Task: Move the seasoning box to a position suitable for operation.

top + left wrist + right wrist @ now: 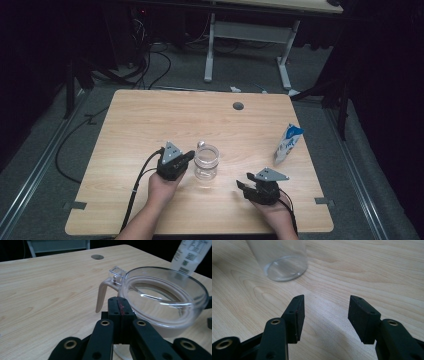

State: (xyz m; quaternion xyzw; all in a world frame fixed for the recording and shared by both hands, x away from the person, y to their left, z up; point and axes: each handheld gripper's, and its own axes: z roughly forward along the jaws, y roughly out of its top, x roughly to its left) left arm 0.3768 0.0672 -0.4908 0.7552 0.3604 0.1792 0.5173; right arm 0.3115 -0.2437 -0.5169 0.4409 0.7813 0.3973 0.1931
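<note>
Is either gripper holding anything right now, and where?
Nothing is held. The left gripper is shut beside the glass jar; the right gripper is open over bare table.

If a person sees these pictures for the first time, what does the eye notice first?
First comes the clear glass jar standing near the middle of the wooden table. The left gripper, jaws shut, is right beside the jar, while the right gripper rests open nearer the person, apart from it. A blue and white carton stands alone by the table's right edge.
</note>
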